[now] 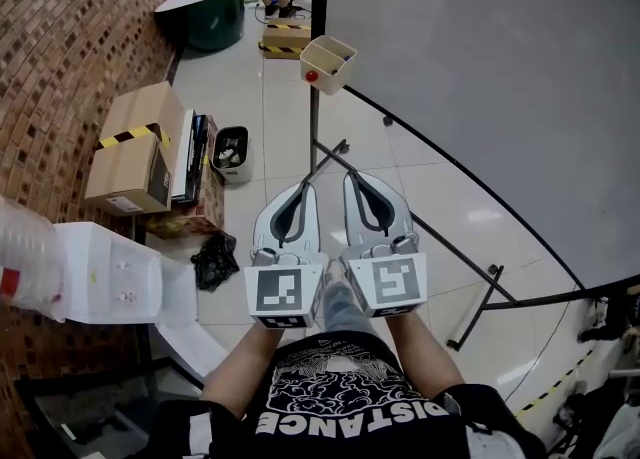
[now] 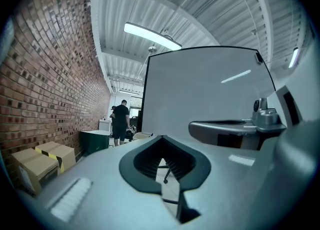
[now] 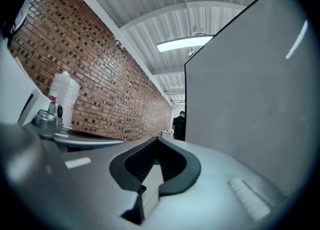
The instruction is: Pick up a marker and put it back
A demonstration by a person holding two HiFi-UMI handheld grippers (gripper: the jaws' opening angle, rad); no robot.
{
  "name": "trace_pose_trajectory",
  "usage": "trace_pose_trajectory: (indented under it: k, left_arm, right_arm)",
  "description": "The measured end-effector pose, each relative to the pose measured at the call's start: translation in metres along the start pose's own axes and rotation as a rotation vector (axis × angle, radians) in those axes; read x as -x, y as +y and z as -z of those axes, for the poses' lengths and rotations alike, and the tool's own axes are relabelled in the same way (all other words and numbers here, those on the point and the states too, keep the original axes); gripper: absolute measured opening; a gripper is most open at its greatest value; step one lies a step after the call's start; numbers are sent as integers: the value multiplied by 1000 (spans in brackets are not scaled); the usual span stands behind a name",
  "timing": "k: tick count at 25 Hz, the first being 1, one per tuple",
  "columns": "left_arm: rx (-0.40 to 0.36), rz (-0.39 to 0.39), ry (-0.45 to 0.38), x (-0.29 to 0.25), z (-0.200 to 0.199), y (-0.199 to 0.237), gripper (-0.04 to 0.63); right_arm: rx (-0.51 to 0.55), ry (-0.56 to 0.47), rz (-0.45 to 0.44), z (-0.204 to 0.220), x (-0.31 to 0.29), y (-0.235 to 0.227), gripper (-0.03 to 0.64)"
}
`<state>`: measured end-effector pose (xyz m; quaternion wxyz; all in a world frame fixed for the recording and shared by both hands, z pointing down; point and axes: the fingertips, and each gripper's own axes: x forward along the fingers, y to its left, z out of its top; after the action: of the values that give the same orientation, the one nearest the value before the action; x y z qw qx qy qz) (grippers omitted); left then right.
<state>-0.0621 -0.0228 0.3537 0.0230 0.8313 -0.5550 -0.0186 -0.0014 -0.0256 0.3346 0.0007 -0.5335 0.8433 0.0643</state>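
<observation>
Left tongs (image 1: 310,187), right tongs (image 1: 351,178) (closed), tray (image 1: 338,69)

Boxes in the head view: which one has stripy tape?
The brown cardboard box by the brick wall: yellow-and-black tape crosses it. The pale open box has none.

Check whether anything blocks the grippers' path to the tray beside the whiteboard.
Nothing visible does. Open air separates the left gripper and right gripper from the tray; its post stands beneath it, not in front.

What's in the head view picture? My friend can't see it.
The left tongs and right tongs are held side by side, shut and empty, pointing at a beige tray beside a big whiteboard. Cardboard boxes sit by the brick wall on the left.
</observation>
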Motion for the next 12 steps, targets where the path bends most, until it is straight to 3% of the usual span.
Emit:
trace_pose_trajectory:
  k: [12]
  left_arm:
    - [14, -5, -7, 10, -4, -5, 6]
  right_arm:
    - [6, 14, 32, 1, 18, 4, -3]
